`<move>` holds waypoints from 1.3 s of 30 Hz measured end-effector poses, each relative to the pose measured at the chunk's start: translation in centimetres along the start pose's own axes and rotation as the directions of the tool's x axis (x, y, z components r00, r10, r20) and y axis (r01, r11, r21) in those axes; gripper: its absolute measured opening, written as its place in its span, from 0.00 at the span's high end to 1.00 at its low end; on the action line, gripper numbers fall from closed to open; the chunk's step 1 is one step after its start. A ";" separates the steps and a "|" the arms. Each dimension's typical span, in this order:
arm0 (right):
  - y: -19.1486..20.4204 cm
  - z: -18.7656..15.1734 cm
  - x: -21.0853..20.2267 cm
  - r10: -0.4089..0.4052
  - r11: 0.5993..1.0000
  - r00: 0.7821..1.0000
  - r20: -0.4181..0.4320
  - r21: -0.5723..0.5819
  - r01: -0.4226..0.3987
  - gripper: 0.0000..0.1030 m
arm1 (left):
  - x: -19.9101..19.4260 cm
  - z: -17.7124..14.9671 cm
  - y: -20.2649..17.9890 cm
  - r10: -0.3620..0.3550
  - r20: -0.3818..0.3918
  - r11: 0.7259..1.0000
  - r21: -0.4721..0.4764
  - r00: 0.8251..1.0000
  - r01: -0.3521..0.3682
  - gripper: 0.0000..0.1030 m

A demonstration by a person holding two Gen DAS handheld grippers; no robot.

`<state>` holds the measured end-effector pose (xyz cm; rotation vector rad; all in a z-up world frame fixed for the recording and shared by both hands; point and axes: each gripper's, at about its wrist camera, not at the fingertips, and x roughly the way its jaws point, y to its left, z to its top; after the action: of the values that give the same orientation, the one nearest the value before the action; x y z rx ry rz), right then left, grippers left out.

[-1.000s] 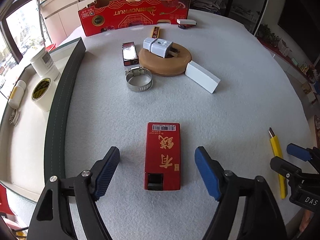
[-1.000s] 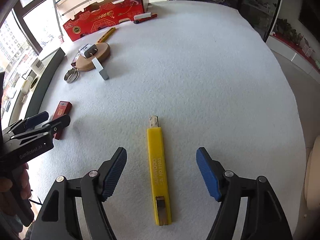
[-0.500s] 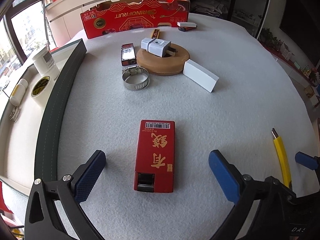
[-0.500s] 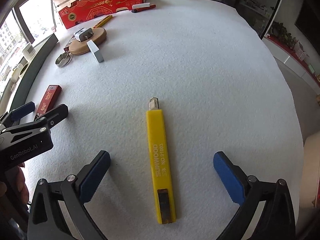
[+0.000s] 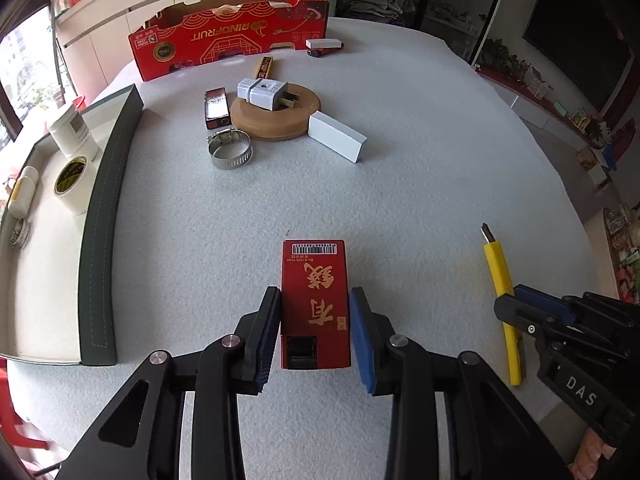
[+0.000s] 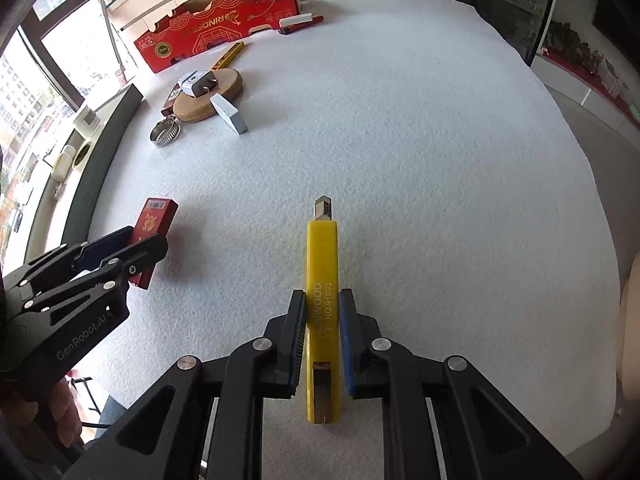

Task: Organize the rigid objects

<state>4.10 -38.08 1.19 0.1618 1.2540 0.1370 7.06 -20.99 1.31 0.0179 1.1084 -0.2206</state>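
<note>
Two grippers are engaged. The left gripper [image 5: 315, 330] has its fingers [image 5: 267, 332] clamped on both long sides of the red box [image 5: 314, 300], which lies flat on the counter [image 5: 400, 184]. The right gripper [image 6: 322, 330] has its fingers [image 6: 295, 332] clamped on the yellow utility knife [image 6: 322, 276], blade tip pointing forward beyond the fingertips.

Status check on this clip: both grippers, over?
Left gripper shut on red box. Right gripper shut on yellow utility knife. Both on table. Nothing blocking.

Red box [image 5: 314, 296] flat on felt — yellow knife [image 6: 323, 280] alongside.
</note>
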 end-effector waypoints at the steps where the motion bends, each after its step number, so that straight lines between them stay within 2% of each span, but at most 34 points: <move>1: 0.2 -0.1 -0.5 0.003 1.000 1.000 0.013 0.005 -0.003 0.83 | -0.5 -0.1 0.2 -0.003 0.004 1.000 -0.007 1.000 0.003 0.64; 5: 1.9 0.0 -2.7 0.017 1.000 0.998 0.053 -0.018 -0.016 0.83 | -2.6 -0.3 1.2 -0.011 0.039 0.999 -0.034 0.999 0.013 0.64; 11: 5.6 1.1 -4.6 0.081 0.995 0.993 0.084 -0.058 -0.076 0.83 | -5.8 -0.3 3.2 0.010 0.110 0.998 -0.057 0.994 -0.003 0.64; 23: 16.4 3.7 -5.8 0.186 0.969 0.978 0.099 -0.181 -0.166 0.83 | -10.4 -1.1 11.7 0.110 0.200 0.982 -0.174 0.974 -0.075 0.64; 30: 22.8 5.4 -5.3 0.237 0.944 0.968 0.081 -0.255 -0.210 0.83 | -12.3 -1.2 17.4 0.198 0.228 0.956 -0.258 0.953 -0.138 0.64; 39: 28.7 7.1 -4.5 0.280 0.910 0.958 0.053 -0.331 -0.248 0.83 | -12.8 -1.4 24.0 0.293 0.215 0.908 -0.366 0.931 -0.201 0.64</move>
<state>9.05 -11.10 13.18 0.0538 1.0885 0.5598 4.76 4.77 9.78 -0.1726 0.8516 0.1980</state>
